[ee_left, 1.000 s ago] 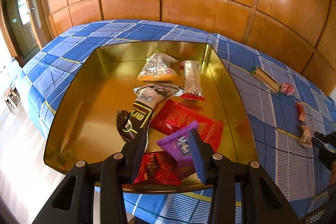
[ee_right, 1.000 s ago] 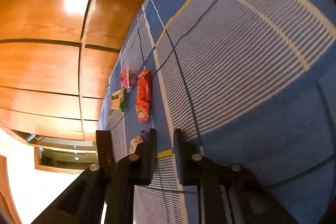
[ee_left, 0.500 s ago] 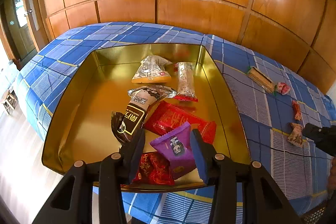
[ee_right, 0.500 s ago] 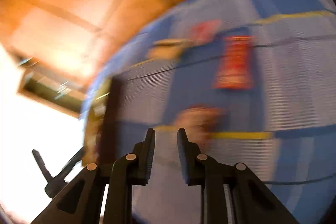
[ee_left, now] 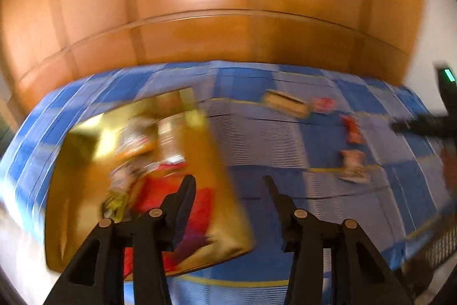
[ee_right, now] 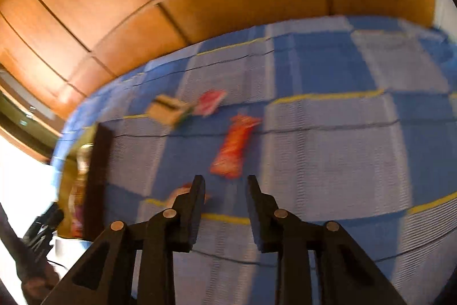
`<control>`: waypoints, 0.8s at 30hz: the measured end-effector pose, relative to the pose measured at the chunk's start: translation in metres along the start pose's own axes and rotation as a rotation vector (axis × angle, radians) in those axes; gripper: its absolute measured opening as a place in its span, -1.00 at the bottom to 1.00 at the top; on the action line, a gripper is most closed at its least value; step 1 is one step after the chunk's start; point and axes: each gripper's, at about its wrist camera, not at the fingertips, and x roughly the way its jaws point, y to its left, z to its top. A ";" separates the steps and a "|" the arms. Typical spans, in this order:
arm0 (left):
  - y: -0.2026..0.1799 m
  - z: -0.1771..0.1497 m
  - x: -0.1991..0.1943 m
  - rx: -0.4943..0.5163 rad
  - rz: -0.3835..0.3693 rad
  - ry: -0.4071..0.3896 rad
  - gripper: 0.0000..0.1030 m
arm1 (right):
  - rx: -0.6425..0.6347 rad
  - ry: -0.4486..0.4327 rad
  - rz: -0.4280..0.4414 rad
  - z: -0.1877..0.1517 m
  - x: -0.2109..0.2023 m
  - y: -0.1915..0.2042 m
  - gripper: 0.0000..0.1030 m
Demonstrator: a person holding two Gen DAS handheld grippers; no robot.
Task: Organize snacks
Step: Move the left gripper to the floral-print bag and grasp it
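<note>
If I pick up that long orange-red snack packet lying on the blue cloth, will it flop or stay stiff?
The orange-red packet looks like a thin, crinkled wrapper with a frilled end, so it would probably bend if pinched at one end. It lies flat on the checked cloth, so it shouldn't roll. It looks light, though the picture is blurred.

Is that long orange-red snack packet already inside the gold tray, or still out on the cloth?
Out. The orange-red packet lies flat on the blue checked cloth, apart from the gold tray.

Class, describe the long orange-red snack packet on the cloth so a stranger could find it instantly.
Start at the blue checked cloth, right of the gold tray. The orange-red packet lies ahead of the right gripper. It is the longest loose snack, nearer than the tan box.
</note>
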 end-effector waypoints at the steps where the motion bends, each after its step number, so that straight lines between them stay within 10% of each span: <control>1: -0.013 0.003 0.003 0.047 -0.021 0.003 -0.01 | -0.008 -0.002 -0.015 0.002 -0.006 -0.007 -0.39; 8: -0.108 0.016 0.055 0.261 -0.236 0.149 0.22 | -0.020 0.043 -0.035 0.016 0.009 -0.031 -0.35; 19: -0.167 0.030 0.116 0.309 -0.214 0.245 0.41 | -0.047 0.126 0.029 0.011 0.029 -0.029 -0.30; 24: -0.158 0.022 0.137 0.250 -0.250 0.268 -0.15 | -0.057 0.140 0.016 0.008 0.033 -0.026 -0.30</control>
